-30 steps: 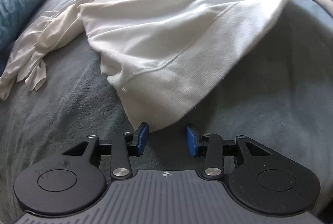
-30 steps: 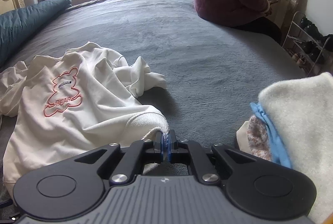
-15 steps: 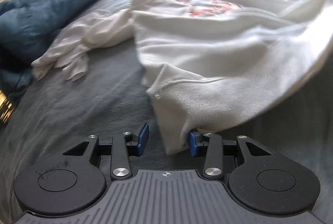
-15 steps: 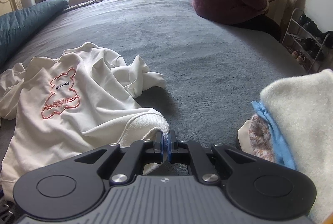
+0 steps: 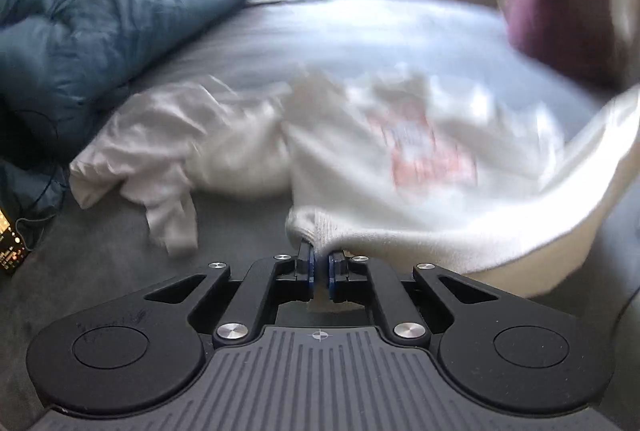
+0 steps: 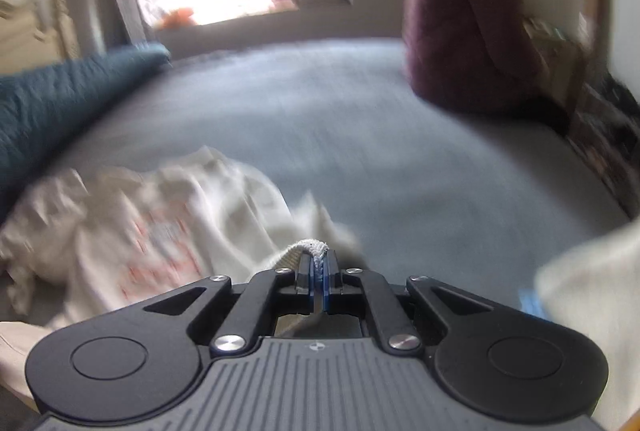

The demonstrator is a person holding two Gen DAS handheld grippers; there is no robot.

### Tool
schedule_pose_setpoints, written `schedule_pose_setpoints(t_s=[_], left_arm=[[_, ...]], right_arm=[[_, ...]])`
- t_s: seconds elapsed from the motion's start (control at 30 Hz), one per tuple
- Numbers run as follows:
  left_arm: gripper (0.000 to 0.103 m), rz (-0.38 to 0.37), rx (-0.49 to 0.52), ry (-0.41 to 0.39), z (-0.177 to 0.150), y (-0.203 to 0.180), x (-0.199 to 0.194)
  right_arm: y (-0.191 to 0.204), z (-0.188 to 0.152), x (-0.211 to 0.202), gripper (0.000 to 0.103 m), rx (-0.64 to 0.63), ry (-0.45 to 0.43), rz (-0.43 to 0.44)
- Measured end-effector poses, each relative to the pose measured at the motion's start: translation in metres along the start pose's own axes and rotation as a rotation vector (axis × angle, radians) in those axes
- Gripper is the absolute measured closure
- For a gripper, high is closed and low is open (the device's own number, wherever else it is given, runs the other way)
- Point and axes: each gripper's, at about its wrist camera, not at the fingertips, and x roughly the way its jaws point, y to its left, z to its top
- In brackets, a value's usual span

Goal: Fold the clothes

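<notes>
Both grippers pinch the ribbed hem of a cream sweatshirt [image 5: 420, 167] on a grey bed [image 6: 360, 135], the left gripper [image 5: 320, 263] having just closed on one corner, the right gripper [image 6: 319, 267] clamping the other, open bedspread beyond.

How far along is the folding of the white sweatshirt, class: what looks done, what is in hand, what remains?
Done: both hem corners are gripped. The left gripper, whose jaws have just closed, pinches the white sweatshirt at its ribbed hem; the right gripper is shut on the other corner. In hand: the hem hangs lifted off the grey bed. Left: every fold; the sweatshirt is still crumpled.
</notes>
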Motion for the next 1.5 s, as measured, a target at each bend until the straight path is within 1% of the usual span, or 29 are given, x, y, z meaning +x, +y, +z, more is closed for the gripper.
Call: schedule_pose_setpoints(t_s=[0.07,0.1,0.17,0.2,0.23,0.3,0.33,0.4,0.47,0.53,0.57,0.63,0.67,0.73,0.77,0.8,0.87,0.93,1.0,1.07,1.17,1.27,1.33,1.43,1.5], left_arm=[[0.099,-0.033,-0.105,-0.024,0.043,0.023,-0.018],[0.099,-0.051,-0.134,-0.045,0.059,0.033,-0.03],[0.099,-0.085,-0.134,-0.102,0.081,0.048,-0.059],[0.099,-0.106,-0.132,-0.125,0.088,0.054,-0.074],[0.099,-0.125,-0.124,-0.127,0.087,0.059,-0.087],[0.099,-0.14,-0.1,-0.092,0.08,0.067,-0.104],[0.099,-0.14,-0.084,-0.059,0.073,0.069,-0.11],[0.099,-0.135,-0.053,0.013,0.053,0.07,-0.115],[0.099,-0.115,-0.028,0.094,0.026,0.072,-0.112],[0.099,-0.101,-0.052,0.2,-0.004,0.079,-0.099],[0.099,-0.092,-0.059,0.254,-0.022,0.081,-0.087],[0.099,-0.068,-0.037,0.346,-0.057,0.082,-0.063],[0.099,-0.063,-0.008,0.383,-0.074,0.08,-0.05],[0.099,-0.056,0.075,0.445,-0.108,0.073,-0.025],[0.099,-0.053,0.117,0.474,-0.124,0.069,-0.013],[0.099,-0.051,0.148,0.495,-0.135,0.065,-0.004],[0.099,-0.05,0.183,0.512,-0.146,0.061,0.004],[0.099,-0.049,0.209,0.524,-0.155,0.057,0.011],[0.099,-0.047,0.203,0.518,-0.16,0.057,0.013],[0.097,-0.031,0.216,0.521,-0.167,0.058,0.019],[0.094,-0.006,0.253,0.531,-0.184,0.052,0.026],[0.092,0.003,0.228,0.553,-0.198,0.055,0.023],[0.084,0.014,0.204,0.574,-0.207,0.06,0.017],[0.081,0.056,0.15,0.598,-0.217,0.077,0.005],[0.081,0.095,0.098,0.599,-0.216,0.09,-0.003]], right_arm=[[0.008,0.039,-0.004,0.098,-0.012,-0.072,0.054],[0.011,0.058,-0.009,0.098,-0.017,-0.109,0.081],[0.015,0.089,-0.027,0.099,-0.026,-0.171,0.145],[0.017,0.103,-0.042,0.099,-0.035,-0.202,0.18],[0.017,0.111,-0.054,0.099,-0.042,-0.219,0.204],[0.016,0.116,-0.082,0.099,-0.066,-0.221,0.25],[0.013,0.113,-0.096,0.099,-0.074,-0.197,0.27],[0.007,0.099,-0.114,0.099,-0.069,-0.123,0.296],[0.003,0.073,-0.126,0.099,-0.047,-0.024,0.31],[0.0,0.039,-0.126,0.099,-0.034,0.082,0.299],[0.0,0.017,-0.12,0.099,-0.026,0.146,0.285],[-0.002,-0.027,-0.105,0.099,-0.007,0.274,0.257],[-0.004,-0.051,-0.093,0.099,0.008,0.338,0.247],[-0.004,-0.098,-0.071,0.099,0.0,0.439,0.211],[-0.005,-0.119,-0.059,0.099,0.001,0.483,0.2],[-0.004,-0.133,-0.05,0.099,-0.003,0.506,0.191],[-0.002,-0.157,-0.034,0.099,-0.012,0.551,0.174],[-0.005,-0.165,-0.029,0.099,-0.025,0.556,0.156],[-0.011,-0.168,-0.022,0.099,-0.02,0.57,0.141],[-0.013,-0.181,-0.015,0.099,-0.026,0.598,0.131],[-0.009,-0.205,-0.001,0.099,-0.083,0.655,0.127],[-0.001,-0.211,-0.004,0.098,-0.168,0.671,0.12],[-0.003,-0.211,-0.01,0.096,-0.191,0.718,0.123],[-0.012,-0.212,-0.021,0.093,-0.225,0.779,0.112],[-0.018,-0.208,-0.031,0.093,-0.243,0.792,0.095]])
